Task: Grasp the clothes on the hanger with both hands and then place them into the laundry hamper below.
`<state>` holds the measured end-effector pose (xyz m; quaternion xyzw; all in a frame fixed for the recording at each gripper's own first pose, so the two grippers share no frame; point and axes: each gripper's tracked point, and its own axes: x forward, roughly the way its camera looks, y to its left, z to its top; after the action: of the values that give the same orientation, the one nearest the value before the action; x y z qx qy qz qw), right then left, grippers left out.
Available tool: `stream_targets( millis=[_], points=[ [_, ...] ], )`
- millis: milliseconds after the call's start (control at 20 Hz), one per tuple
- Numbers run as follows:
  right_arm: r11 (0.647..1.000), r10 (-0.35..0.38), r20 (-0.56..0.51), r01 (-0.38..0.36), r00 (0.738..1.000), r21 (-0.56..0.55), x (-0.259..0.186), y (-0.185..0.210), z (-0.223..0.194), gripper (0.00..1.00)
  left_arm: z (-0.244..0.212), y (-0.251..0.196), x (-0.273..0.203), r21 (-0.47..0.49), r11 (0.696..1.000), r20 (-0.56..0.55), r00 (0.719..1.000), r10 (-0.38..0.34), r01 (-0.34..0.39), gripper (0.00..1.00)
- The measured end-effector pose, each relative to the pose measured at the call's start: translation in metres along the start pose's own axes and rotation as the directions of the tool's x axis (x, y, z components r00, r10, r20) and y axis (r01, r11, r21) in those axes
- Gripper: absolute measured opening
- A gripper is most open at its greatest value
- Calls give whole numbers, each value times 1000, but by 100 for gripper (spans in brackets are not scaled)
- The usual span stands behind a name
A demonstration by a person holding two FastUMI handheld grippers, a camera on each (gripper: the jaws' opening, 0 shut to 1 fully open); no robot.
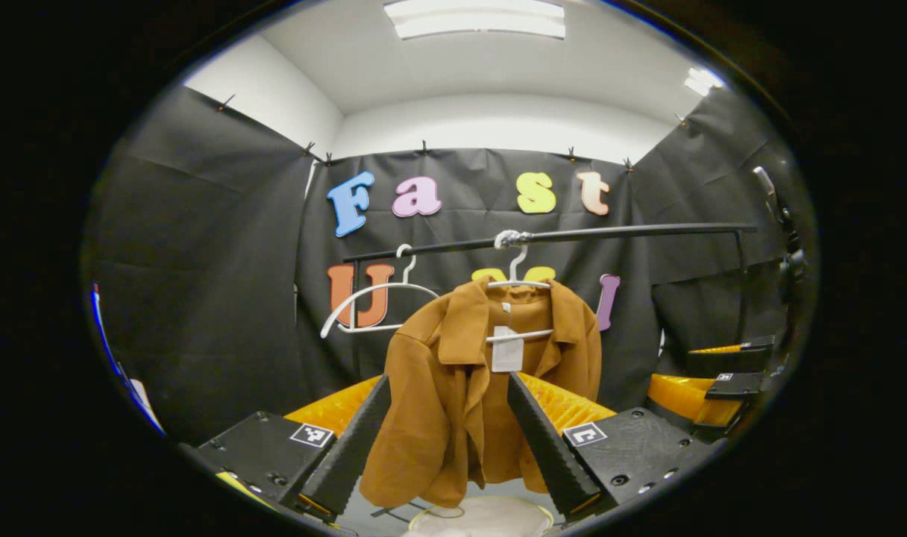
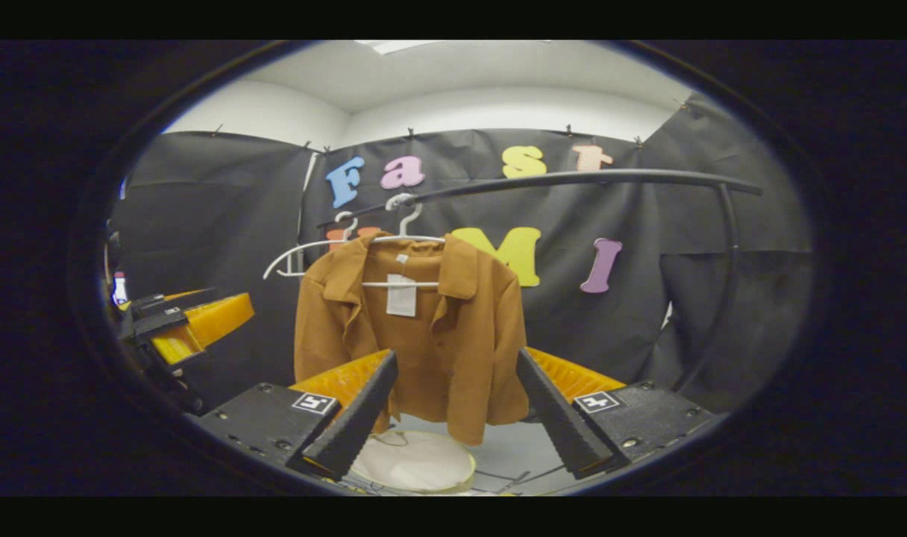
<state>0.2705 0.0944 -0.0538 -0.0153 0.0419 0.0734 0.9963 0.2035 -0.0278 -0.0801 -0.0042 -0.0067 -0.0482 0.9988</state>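
A brown jacket (image 1: 438, 418) hangs on a white hanger (image 1: 517, 282) from a black rail (image 1: 573, 236). A white tag shows at its collar. My left gripper (image 1: 447, 379) is open in front of the jacket's lower half, its fingers wide apart and holding nothing. In the right gripper view the jacket (image 2: 424, 350) hangs left of centre, and my right gripper (image 2: 457, 356) is open before its hem. The round white hamper (image 2: 412, 461) sits on the floor under the jacket and is also visible as the hamper (image 1: 483, 516) in the left gripper view.
An empty white hanger (image 1: 371, 302) hangs on the rail left of the jacket. The rail's upright post (image 2: 726, 283) bends down on the right. The other gripper (image 1: 729, 373) shows at the right edge, and the left one (image 2: 177, 317) at the left edge.
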Motion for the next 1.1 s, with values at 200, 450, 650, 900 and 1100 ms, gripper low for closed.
stream_targets(
  millis=[200, 450, 650, 900, 1100],
  points=[
    [999, 31, -22, -30, 999, 26, 72, -11, -3, 100, -18, -15, 52, 25, 1000, -19, 1000, 4, -4, 100],
    [995, 74, -49, -70, 996, 69, 158, -21, 1, 100, -34, -28, 113, 1, 999, -51, 998, 33, -33, 97],
    [994, 97, -19, -96, 995, 54, 202, -17, 16, 99, -38, -20, 145, -18, 996, -49, 995, 84, -85, 100],
    [994, 104, -15, -103, 994, 42, 240, -16, 24, 99, -47, 1, 164, -9, 988, -67, 985, 156, -157, 100],
    [992, 119, -21, -118, 993, 37, 249, -22, 22, 83, -50, 7, 170, -11, 982, -67, 980, 185, -187, 95]
  ],
)
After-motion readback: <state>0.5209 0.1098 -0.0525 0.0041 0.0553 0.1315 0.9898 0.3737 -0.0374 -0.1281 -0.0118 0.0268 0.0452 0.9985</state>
